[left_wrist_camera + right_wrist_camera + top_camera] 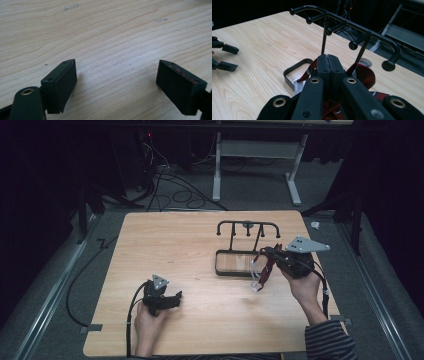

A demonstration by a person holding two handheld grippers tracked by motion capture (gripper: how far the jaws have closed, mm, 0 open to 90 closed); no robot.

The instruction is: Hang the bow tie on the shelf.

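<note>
**Right claw clamped on red strap at the hook rack**

Red strap (pixel 266 266) is pinched between the jaws of the right gripper (pixel 266 253), which are fully together. In the right gripper view the strap (pixel 364 73) bulges out on both sides of the closed jaws and bunches underneath them. In the high view it dangles below the jaw tips, with a clear plastic piece (pixel 256 277) at its lower end, just above the table (pixel 165 235).

Hook rack (pixel 248 226) sits directly ahead of the right gripper (pixel 328 65): black, two uprights, top bar with knobbed pegs (pixel 352 45). Its frame base (pixel 231 263) lies flat on the table just under and past the jaw tips. Whether the strap touches the rack: can't tell.

Left gripper (pixel 176 298) is well apart from the right one, low over bare wood near the front of the table. Jaws wide apart, nothing between them; its own view shows only wood grain between the pads (pixel 60 85).
</note>
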